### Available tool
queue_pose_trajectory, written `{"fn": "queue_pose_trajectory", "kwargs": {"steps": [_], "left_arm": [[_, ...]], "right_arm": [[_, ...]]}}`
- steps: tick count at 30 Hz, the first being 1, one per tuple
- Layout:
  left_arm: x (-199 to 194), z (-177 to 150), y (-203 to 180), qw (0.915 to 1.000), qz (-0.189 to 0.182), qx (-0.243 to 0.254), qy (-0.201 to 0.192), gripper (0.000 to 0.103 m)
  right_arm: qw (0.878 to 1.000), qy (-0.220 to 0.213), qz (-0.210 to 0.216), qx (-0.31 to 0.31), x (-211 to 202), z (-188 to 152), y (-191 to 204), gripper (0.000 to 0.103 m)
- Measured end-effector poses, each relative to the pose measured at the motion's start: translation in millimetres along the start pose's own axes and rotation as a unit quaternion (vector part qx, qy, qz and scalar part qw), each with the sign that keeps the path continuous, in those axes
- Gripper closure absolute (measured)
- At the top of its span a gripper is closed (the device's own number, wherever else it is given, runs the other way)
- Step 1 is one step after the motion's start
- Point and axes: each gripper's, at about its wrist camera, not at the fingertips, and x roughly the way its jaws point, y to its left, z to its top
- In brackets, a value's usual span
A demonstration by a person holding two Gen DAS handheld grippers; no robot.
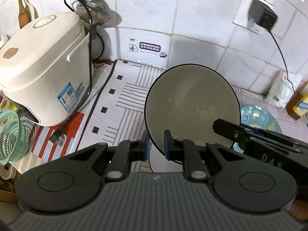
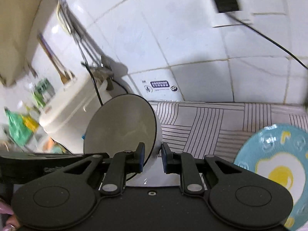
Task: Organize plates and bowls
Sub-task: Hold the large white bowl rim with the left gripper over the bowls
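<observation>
Beside the white rice cooker [image 1: 44, 67], above the line-patterned mat [image 1: 123, 104], a grey bowl with a dark rim [image 1: 192, 105] is held tilted on edge, its hollow turned toward the left wrist camera. Its lower rim is pinched between the blue pads of the left gripper [image 1: 156, 144], whose jaws are closed down to the thickness of the rim. The same bowl [image 2: 121, 127] is gripped at its near edge by the right gripper [image 2: 153, 157], closed just as narrowly, one finger inside the hollow and the other against the white outer wall (the pads' exact contact is partly hidden by the bowl). On the side of the bowl away from the rice cooker, a blue plate printed with a fried egg [image 2: 277, 165] is seen lying on the mat, near the right gripper but apart from it. Farther from the rice cooker, by the tiled wall, an amber bottle [image 1: 298, 104] stands blurred.
</observation>
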Motion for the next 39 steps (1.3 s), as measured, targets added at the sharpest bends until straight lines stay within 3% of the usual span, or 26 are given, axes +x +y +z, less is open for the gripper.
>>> {"fn": "queue_pose_trajectory", "kwargs": {"steps": [11,17,23,29,34,39], "left_arm": [[8,-21,-10,0.9989,0.026,0.030,0.024,0.089],[18,-23,-8,0.9981,0.010,0.027,0.054,0.089],[25,-26,-8,0.9969,0.010,0.023,0.075,0.089],[34,-30,-8,0.9943,0.007,0.024,0.103,0.086],[36,-33,-7,0.9949,0.004,0.018,0.099,0.085],[38,-33,-4,0.9945,-0.002,0.009,0.105,0.082]], "right_arm": [[0.999,-0.030,0.006,0.033,-11,-52,-18,0.080],[0.997,-0.040,0.012,0.060,-5,-61,-30,0.080],[0.999,-0.039,-0.008,0.036,-3,-69,-25,0.080],[0.997,-0.047,-0.054,-0.023,0,-81,-10,0.080],[0.989,-0.065,-0.074,-0.107,0,-89,1,0.080],[0.987,-0.051,-0.085,-0.130,8,-84,4,0.080]]}}
